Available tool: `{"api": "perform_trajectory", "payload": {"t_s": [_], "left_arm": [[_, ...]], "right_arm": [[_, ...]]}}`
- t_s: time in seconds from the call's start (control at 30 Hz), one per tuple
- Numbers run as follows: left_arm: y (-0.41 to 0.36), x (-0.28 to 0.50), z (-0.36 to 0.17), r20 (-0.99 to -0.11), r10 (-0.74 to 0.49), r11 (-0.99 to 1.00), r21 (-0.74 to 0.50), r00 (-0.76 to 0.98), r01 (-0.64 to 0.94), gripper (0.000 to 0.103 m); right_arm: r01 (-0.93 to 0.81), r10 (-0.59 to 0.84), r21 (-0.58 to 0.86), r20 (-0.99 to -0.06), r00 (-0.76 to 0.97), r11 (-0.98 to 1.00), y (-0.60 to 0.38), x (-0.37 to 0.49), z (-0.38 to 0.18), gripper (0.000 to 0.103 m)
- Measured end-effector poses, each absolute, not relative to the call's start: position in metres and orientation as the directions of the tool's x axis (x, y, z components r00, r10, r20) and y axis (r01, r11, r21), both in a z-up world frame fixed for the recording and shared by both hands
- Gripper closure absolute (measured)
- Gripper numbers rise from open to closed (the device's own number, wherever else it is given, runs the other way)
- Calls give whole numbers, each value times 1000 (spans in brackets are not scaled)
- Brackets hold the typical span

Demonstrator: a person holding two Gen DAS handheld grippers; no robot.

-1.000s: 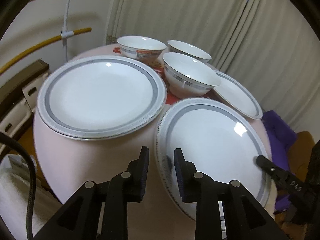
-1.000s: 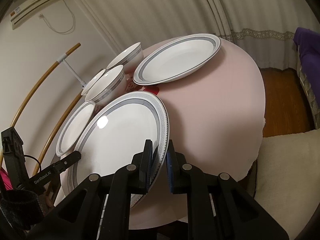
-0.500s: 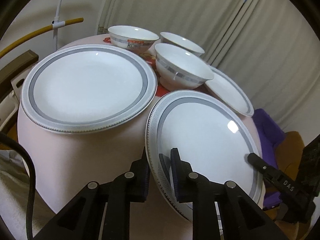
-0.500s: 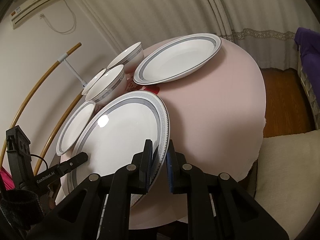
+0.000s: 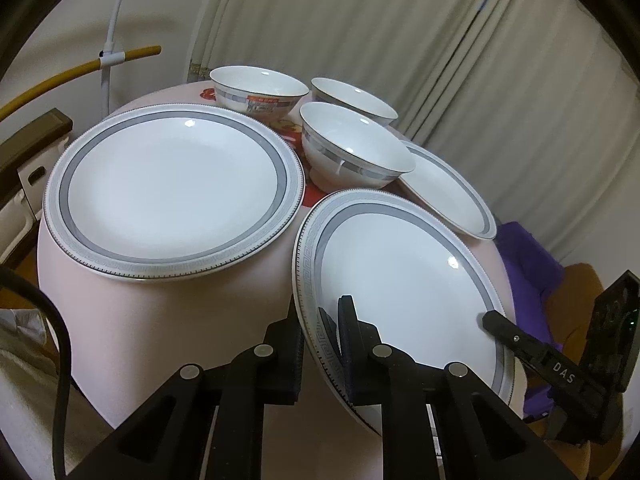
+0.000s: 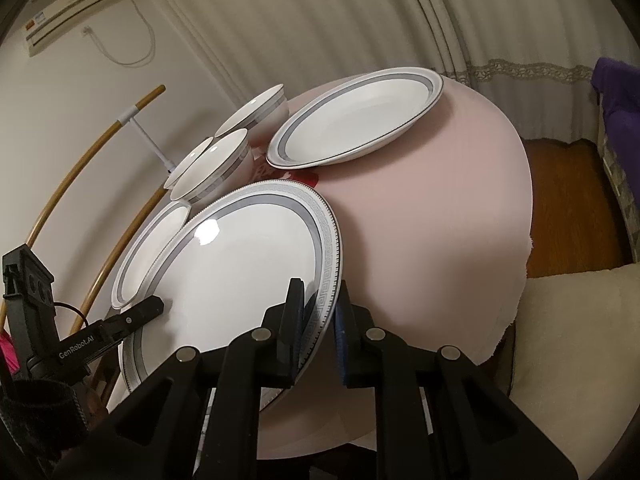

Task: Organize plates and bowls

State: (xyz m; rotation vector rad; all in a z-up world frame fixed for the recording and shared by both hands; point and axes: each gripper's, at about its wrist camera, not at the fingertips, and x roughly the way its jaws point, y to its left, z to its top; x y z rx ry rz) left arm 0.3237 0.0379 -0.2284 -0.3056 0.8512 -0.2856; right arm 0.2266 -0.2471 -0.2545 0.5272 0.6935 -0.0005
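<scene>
A large white plate with a grey band (image 5: 400,280) lies at the near side of the round pink table (image 5: 180,320). My left gripper (image 5: 320,332) is shut on its near rim, one pad above and one below. My right gripper (image 6: 320,308) is shut on the opposite rim of the same plate (image 6: 240,264); its tip (image 5: 496,322) shows in the left wrist view. A second large plate (image 5: 172,188) lies to the left. Three bowls (image 5: 352,148) (image 5: 260,88) (image 5: 352,98) stand behind, and a smaller plate (image 5: 448,192) is at the right.
Pale curtains (image 5: 400,20) hang behind the table. A white stand with yellow hoops (image 5: 112,56) is at the far left. Purple cloth (image 5: 528,264) lies to the right, a cream cushion (image 6: 580,340) and wooden floor (image 6: 572,200) beside the table.
My left gripper's jaws narrowed and came forward onto the near plate's rim. The right gripper kept its grip on the other rim and stayed in place.
</scene>
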Motion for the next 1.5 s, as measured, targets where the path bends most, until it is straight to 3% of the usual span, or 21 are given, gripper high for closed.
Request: {"api": "perform_trajectory", "payload": {"t_s": [1.5], "left_arm": [[117, 251, -186, -623, -298, 927, -371, 723, 61, 92]], "right_arm": [[40, 265, 465, -571, 777, 884, -185, 238, -232, 88]]}}
